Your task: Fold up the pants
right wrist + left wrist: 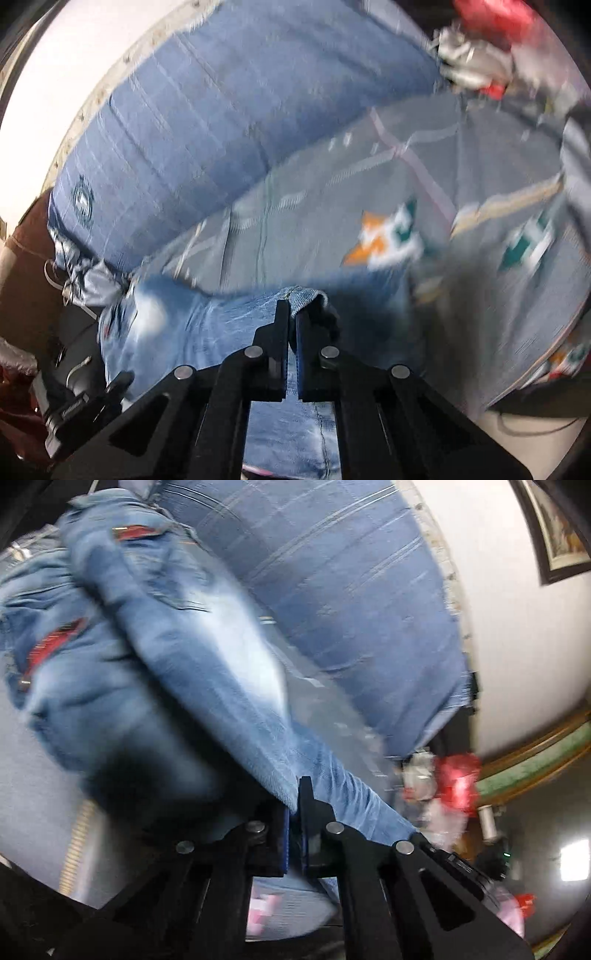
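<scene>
Both grippers clamped on the one pair of jeans, lifted over the bed.

Left gripper (295, 805) pinches a leg fold; right gripper (291, 314) pinches a hem. Jeans (192, 657): light-wash denim, two red pocket patches (51, 642), motion-blurred. Behind: grey bedspread (314, 221), blue mattress (351, 590).

**Little room ahead of either tool**

Ahead of my left tool (297, 805) the jeans (177, 657) fill nearly the whole left and middle, bunched and blurred; cloth sits between its fingers. Beyond them the blue quilted wall (343, 572) of bedding closes off the far side. Down at the right a red and white clutter (447, 786) blocks that edge. Ahead of my right tool (291, 314), past the denim hem, the grey patterned bedspread (332, 206) lies open and flat, with a crumpled heap (476, 62) at its far corner.
</scene>
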The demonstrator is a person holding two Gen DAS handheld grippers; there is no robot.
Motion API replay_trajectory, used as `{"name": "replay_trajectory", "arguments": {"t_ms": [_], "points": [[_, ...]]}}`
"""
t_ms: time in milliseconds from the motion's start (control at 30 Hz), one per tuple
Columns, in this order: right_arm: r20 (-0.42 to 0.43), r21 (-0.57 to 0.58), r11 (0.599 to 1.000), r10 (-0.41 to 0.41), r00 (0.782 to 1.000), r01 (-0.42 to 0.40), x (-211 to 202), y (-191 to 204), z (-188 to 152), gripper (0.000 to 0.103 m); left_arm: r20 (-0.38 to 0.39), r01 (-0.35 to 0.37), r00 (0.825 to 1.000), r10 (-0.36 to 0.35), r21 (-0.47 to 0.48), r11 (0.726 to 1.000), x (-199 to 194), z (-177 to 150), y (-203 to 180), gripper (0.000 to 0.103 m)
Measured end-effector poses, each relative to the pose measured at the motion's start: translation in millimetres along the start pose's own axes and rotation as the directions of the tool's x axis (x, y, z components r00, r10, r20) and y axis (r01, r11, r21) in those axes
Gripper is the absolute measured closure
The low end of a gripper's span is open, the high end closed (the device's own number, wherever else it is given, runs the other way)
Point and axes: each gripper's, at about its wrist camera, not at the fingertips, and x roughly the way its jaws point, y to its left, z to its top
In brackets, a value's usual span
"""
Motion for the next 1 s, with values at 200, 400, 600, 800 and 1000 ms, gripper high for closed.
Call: {"name": "replay_trajectory", "arguments": {"t_ms": [200,400,600,800,1000], "points": [[-0.008,-0.036,0.996,-0.086,0.996,0.086,9.8,-14.5,40.4,0.100,-0.003,-0.071,0.997,0.071,0.042,0.997,36.2,-13.7,-14.5,0.099],[-0.192,-0.007,0.984,-0.176,0.966,0.178,76.1,-47.2,17.9,0.086,-0.095,-0.152,0.984,0.150,-0.018,0.988,50.7,-20.9,13.5,0.099],[-0.113,0.045,0.997,-0.063,0.992,0.068,14.3,-38.1,-14.4,0.041,-0.106,-0.165,0.981,0.162,-0.025,0.986,43.2,-19.7,16.7,0.084],[-0.264,-0.034,0.984,-0.176,0.948,0.173,31.1,-31.8,-48.1,0.057,-0.100,-0.165,0.982,0.159,-0.054,0.985,42.1,-17.6,17.4,0.070],[-0.335,-0.017,0.982,-0.184,0.924,0.189,48.6,-42.4,-56.9,0.092,-0.092,-0.205,0.974,0.207,0.031,0.978,48.1,-16.7,10.6,0.099]]}}
